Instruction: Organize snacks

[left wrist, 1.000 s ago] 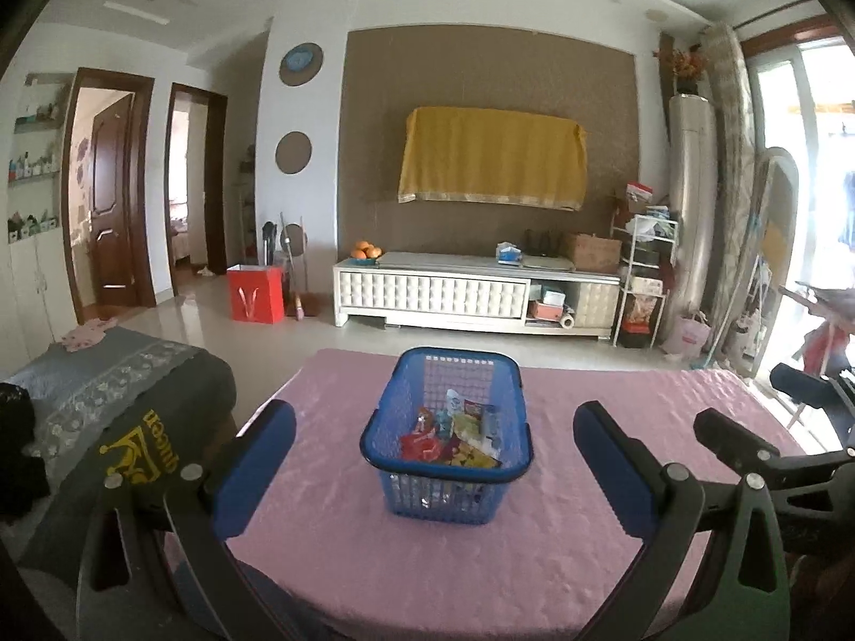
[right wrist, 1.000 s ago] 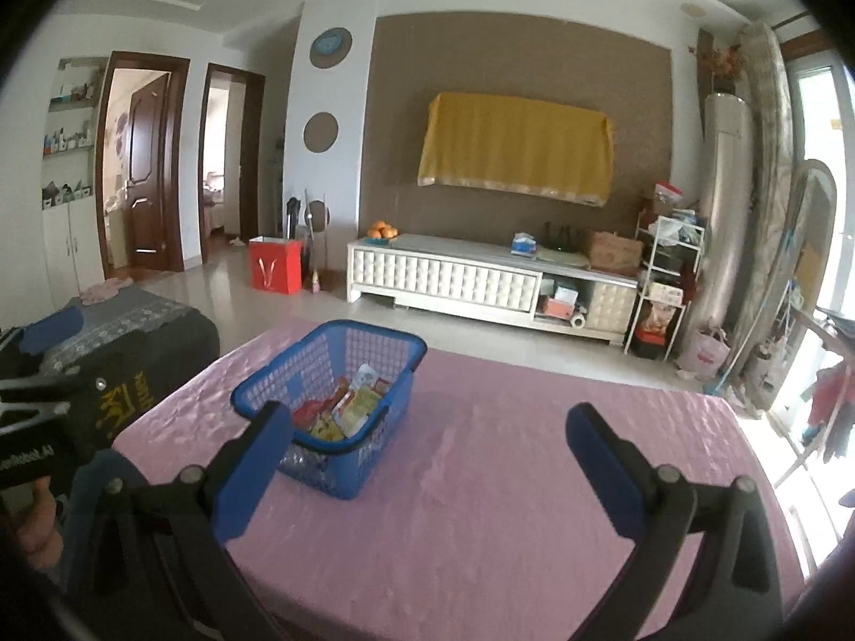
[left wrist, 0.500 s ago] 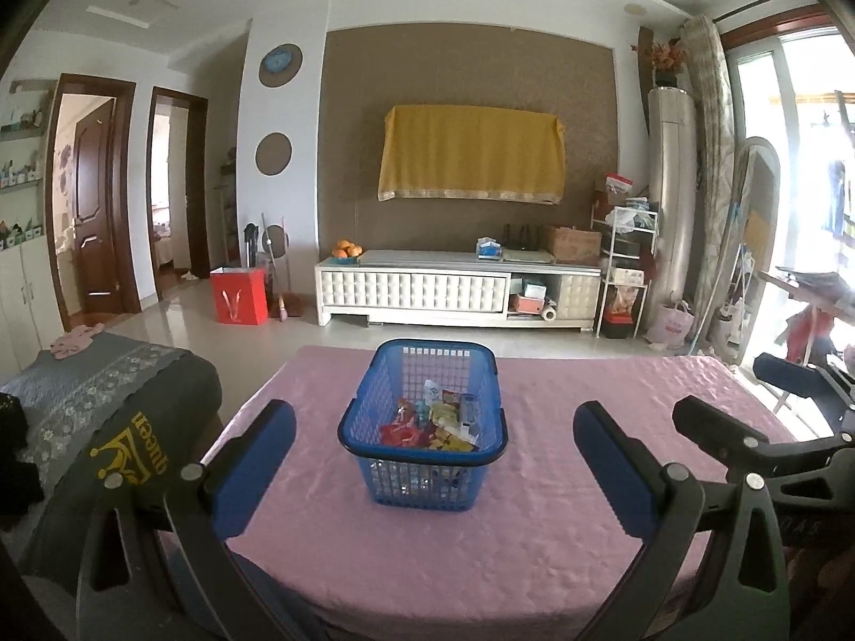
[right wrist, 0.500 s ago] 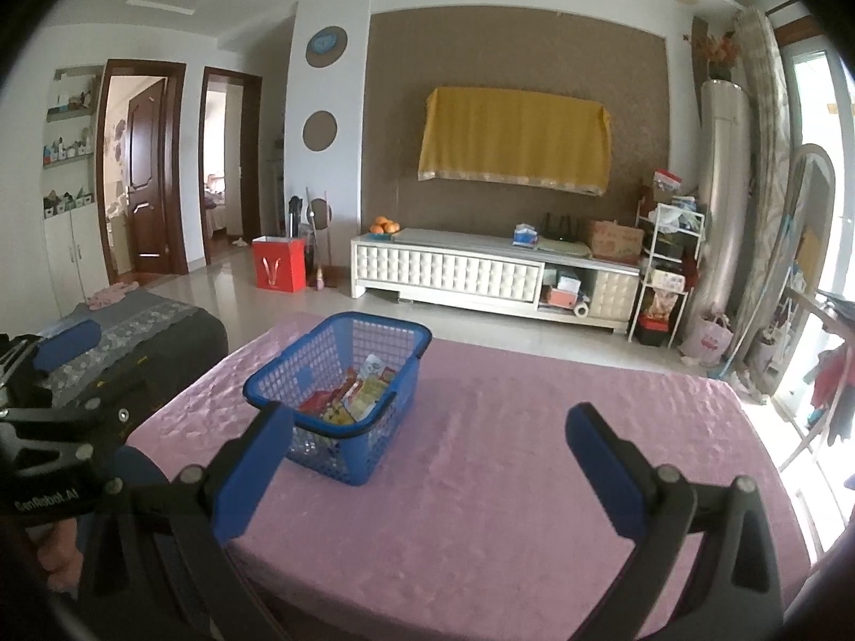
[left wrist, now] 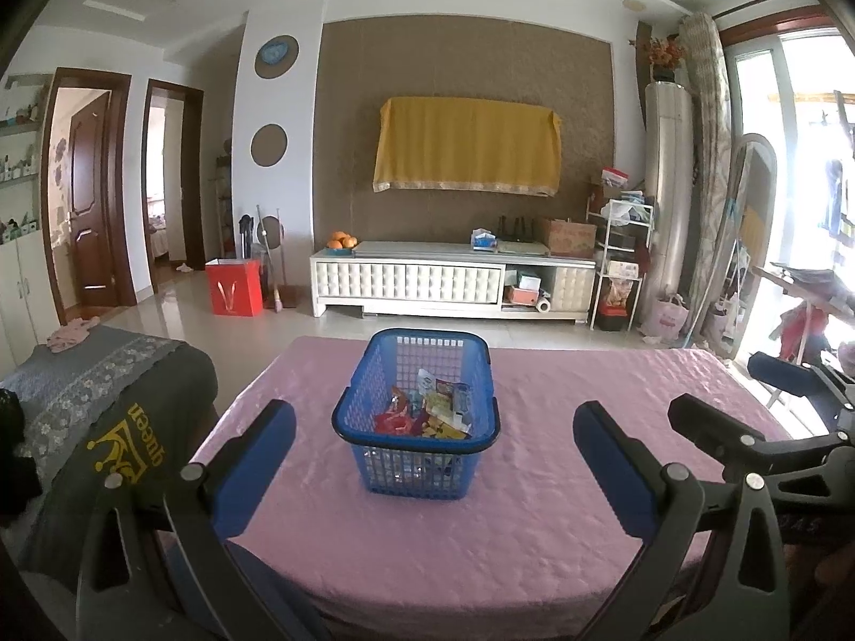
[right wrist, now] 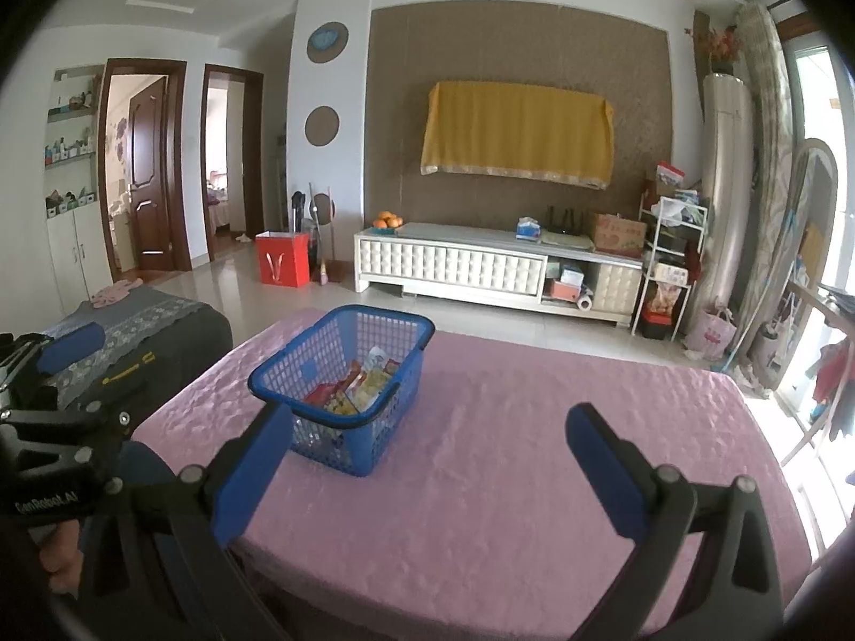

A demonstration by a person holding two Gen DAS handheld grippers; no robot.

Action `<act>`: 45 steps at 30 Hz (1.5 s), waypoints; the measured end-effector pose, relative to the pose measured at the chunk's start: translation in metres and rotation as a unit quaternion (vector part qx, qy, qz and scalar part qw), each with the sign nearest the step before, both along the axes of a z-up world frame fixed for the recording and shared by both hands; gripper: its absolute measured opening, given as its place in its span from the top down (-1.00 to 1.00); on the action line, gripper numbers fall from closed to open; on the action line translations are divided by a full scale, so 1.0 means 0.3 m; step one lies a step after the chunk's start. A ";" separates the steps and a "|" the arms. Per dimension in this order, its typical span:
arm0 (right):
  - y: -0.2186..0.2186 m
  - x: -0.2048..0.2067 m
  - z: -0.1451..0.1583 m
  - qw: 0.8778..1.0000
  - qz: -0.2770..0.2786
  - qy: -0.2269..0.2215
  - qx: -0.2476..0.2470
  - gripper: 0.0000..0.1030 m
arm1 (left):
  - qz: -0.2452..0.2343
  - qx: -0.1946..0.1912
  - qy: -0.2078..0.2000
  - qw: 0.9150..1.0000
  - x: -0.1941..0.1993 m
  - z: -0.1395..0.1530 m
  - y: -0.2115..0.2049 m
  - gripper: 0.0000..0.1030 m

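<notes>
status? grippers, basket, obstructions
Left gripper open, empty. Right gripper open, empty. Snacks inside blue basket on pink table, untouched. Approach unobstructed.

Each tool is a black plastic frame of triangular cut-out struts with silver rivets at the pivots. The left tool (left wrist: 434,459) and right tool (right wrist: 427,459) both carry flat blue finger pads (left wrist: 614,467). White "GenRobot.AI" lettering marks the left tool's body.

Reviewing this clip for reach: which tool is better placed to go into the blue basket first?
Left, probably. The blue basket sits centred between the left tool and its open jaws, straight ahead. From the right tool it lies off to the left, near one finger. Both are open and empty.
</notes>
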State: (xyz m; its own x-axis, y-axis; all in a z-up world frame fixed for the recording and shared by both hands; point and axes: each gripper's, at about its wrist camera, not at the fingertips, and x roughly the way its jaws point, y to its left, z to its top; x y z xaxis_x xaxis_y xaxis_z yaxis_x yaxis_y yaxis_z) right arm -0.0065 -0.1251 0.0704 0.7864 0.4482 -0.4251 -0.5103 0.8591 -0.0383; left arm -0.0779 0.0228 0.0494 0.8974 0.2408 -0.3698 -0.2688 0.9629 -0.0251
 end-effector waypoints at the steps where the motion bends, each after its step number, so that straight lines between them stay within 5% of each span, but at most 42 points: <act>1: 0.001 -0.001 -0.003 1.000 -0.001 0.000 -0.001 -1.00 | -0.001 0.001 0.002 1.000 0.002 0.001 -0.001 -1.00; 45: -0.005 0.001 -0.021 0.999 0.007 0.031 0.006 -1.00 | 0.002 -0.001 0.010 1.000 0.019 -0.045 -0.007 -1.00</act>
